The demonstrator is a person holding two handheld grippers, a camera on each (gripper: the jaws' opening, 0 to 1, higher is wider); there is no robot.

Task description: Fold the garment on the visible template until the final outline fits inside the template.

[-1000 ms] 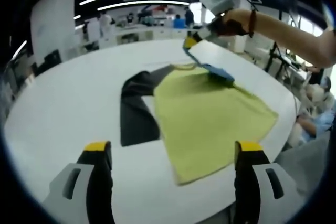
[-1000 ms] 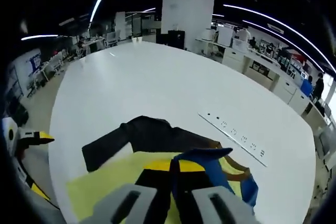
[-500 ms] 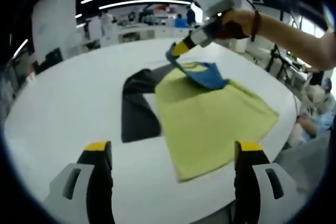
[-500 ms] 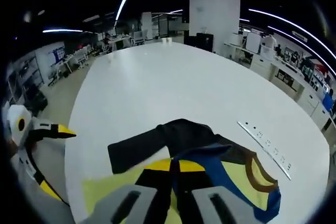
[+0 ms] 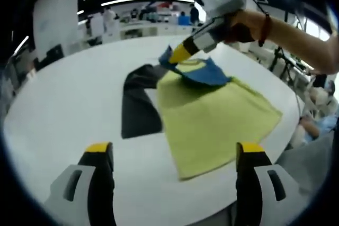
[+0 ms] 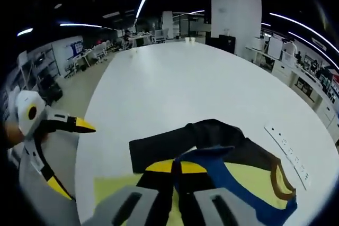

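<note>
Pinching the blue sleeve [image 5: 204, 72], the right tongs [image 5: 168, 61] are folding it over the yellow-green garment [image 5: 214, 120] lying ahead of the released left tongs [image 5: 175, 149], leaving the dark sleeve [image 5: 139, 107] unfolded.

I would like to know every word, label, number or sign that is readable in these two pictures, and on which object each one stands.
None can be read.
The garment shows plain yellow-green, blue and dark cloth, with no print or label.
The white strip on the table bears only small dark dots, no legible characters.
Boards on the far left wall in the right gripper view are too small and blurred to read.
</note>
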